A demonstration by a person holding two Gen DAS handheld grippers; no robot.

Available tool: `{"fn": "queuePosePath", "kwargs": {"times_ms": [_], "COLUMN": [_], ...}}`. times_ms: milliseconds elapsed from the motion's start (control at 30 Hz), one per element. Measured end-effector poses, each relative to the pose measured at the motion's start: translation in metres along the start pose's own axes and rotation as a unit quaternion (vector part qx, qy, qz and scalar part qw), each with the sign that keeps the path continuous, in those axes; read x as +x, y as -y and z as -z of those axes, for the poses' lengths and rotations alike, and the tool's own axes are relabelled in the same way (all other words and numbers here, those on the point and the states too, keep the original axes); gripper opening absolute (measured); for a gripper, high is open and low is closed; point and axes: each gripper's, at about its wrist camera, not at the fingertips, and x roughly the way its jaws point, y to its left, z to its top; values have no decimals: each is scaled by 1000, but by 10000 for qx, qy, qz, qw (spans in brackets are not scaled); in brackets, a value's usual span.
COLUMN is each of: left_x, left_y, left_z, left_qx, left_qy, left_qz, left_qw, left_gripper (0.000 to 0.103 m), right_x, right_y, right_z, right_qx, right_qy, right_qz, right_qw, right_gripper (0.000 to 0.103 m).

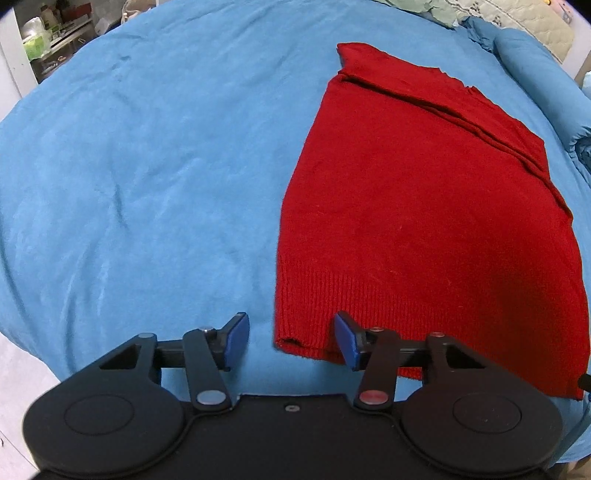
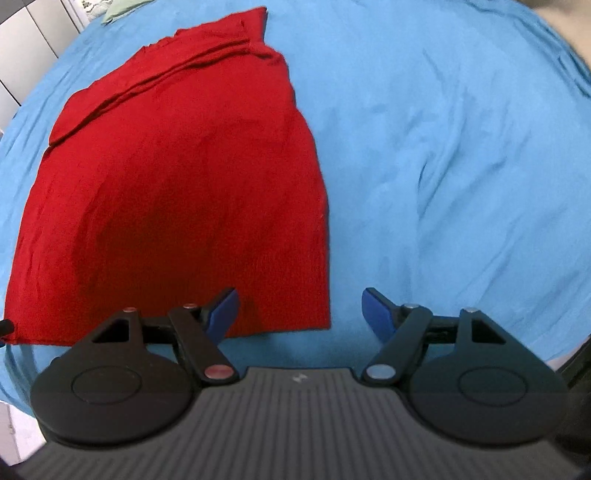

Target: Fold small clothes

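We see a red sweater [image 1: 424,221] on the blue bed [image 1: 147,166].
Our left tool [image 1: 291,341] and right tool [image 2: 299,314] are both apart, holding nothing.

Wrinkled blue bedspread [image 1: 147,166], cluttered white shelf [image 1: 48,40] beyond its far left edge, pale quilt [image 1: 524,18] behind.
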Motion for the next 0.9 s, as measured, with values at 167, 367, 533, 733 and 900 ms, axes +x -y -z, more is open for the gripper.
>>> {"fn": "queuePosePath", "kwargs": {"times_ms": [167,367,533,733,900], "left_x": [3,8,-4,-54,-83], "left_y": [0,-3,-2,2,22], "left_z": [0,1,-6,-54,-135], "left_qx": [-81,-226,-183,-437,-502], "left_qy": [-98,-241,-239,228,936], "left_qz": [27,82,97,339,636], "left_qw": [9999,9994,9995,9982,9923], "left_gripper": [48,12,4,4,4], "right_x": [11,18,14,-36,-74], "right_y": [1,2,6,2,-16], "right_z": [0,-6,-16,-57,-141], "right_qx": [165,197,249,564,584], "right_qy": [-174,-244,-288,225,1085], "right_qz": [-86,-117,-201,-650,-1092], "right_qw": [9997,9994,9991,9960,9864], "right_gripper": [74,47,22,21,21]}}
